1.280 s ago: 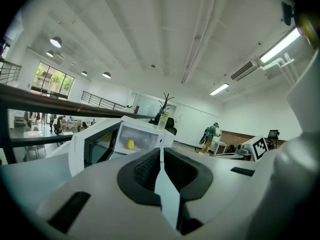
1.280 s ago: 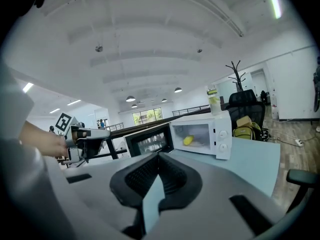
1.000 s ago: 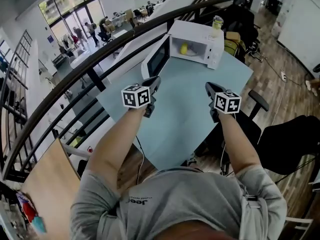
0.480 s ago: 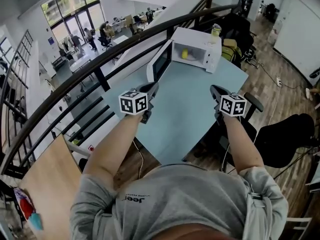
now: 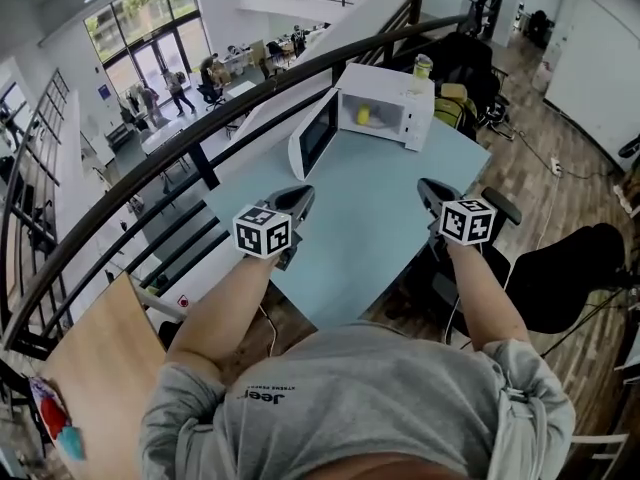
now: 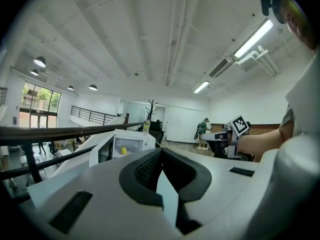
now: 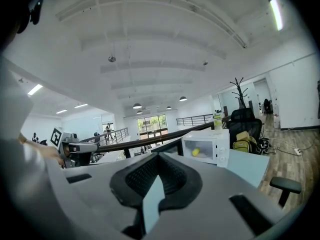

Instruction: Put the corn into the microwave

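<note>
Yellow corn [image 5: 363, 116] lay inside the microwave [image 5: 392, 80], well ahead of the left tongs [image 5: 298, 196] and right tongs [image 5: 430, 188], both closed tight and holding nothing by the table [image 5: 350, 238] edge.

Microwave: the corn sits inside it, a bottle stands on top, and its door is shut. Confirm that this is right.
Not quite. The door of the microwave stands open, swung out to the left, as the head view shows. The rest holds: the corn lies inside and the bottle stands on top.
</note>
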Demonstrator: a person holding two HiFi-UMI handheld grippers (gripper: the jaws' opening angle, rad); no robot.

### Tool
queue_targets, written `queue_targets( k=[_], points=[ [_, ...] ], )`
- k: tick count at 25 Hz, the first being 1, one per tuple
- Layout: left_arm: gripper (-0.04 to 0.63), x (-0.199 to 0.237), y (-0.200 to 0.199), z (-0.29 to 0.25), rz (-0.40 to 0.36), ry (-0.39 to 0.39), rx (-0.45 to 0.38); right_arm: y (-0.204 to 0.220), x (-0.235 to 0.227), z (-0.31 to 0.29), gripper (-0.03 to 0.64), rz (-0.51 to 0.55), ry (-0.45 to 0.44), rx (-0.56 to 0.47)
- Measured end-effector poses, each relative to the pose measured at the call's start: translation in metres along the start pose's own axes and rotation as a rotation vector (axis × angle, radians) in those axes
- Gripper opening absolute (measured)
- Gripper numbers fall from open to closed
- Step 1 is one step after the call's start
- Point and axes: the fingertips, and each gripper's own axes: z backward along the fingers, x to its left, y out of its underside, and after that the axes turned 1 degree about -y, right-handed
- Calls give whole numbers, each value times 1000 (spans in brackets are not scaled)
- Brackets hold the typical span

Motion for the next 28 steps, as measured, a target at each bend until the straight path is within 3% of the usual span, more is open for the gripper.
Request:
queue_targets(
  k=[9, 16, 23, 28],
  points=[
    [18, -54, 21, 14, -32, -41, -3, 3, 2, 45, 18, 27, -98, -14],
    [18, -113, 11, 10, -54, -109, -40, 3, -16, 79, 18, 41, -203, -2],
    [18, -164, 27, -2, 16, -178, -64, 8, -38, 112, 18, 54, -299, -3],
    [18, -189, 28, -10, 12, -182, -64, 13, -43, 128, 17, 65, -334, -6]
  ],
)
